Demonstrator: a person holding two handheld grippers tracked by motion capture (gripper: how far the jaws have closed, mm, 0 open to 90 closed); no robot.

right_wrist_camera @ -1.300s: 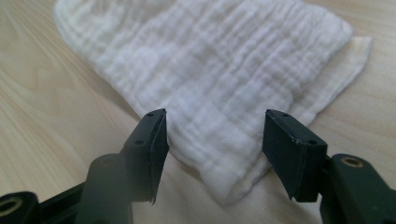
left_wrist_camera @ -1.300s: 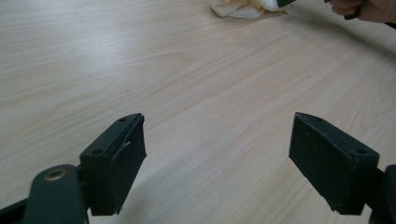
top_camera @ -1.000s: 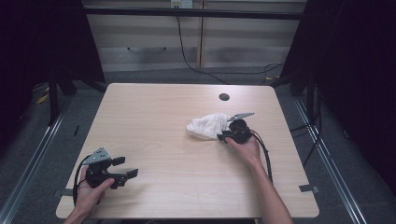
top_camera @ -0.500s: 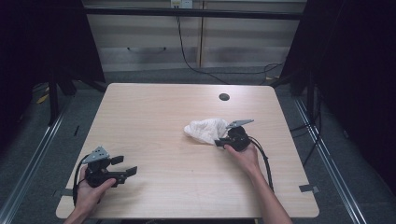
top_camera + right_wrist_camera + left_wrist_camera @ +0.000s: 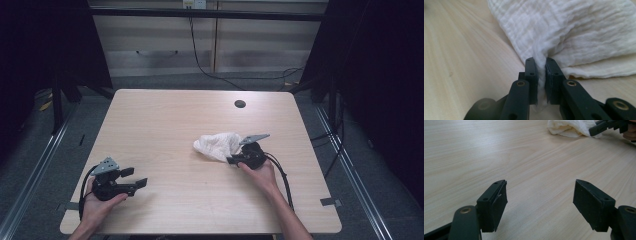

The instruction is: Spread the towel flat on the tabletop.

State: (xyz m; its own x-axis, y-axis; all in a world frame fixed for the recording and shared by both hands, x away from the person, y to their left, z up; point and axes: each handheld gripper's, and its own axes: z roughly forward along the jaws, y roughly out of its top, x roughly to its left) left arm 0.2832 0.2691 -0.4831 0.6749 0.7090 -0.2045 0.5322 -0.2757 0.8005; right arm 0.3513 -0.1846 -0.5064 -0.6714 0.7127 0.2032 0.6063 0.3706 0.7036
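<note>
A: Where is the cloth [image 5: 218, 146] now?

B: Right of centre in the high view, bunched on the table [image 5: 165, 120], with its long axis running from the centre-left of the frame out towards the right gripper [image 5: 231, 160], which meets it at its lower right end.

A: And that gripper has it?

B: Yes. In the right gripper view the two black jaws are pressed together on a fold of the white cloth [image 5: 574, 32]; fabric is squeezed between the pads and the rest spreads away towards the top of the frame.

A: What about the other one?

B: The left gripper [image 5: 137, 177] sits in the lower left of the high view, well apart from the cloth. Its jaws are spread, though they have just been closing a little, with nothing between them but bare wood. From its own camera the cloth [image 5: 571, 128] lies far off at the upper right.

A: So which hand does the next move depend on?

B: I'd judge the right one; it is at the cloth already, and the free end points away from it, to the left of the frame
</note>
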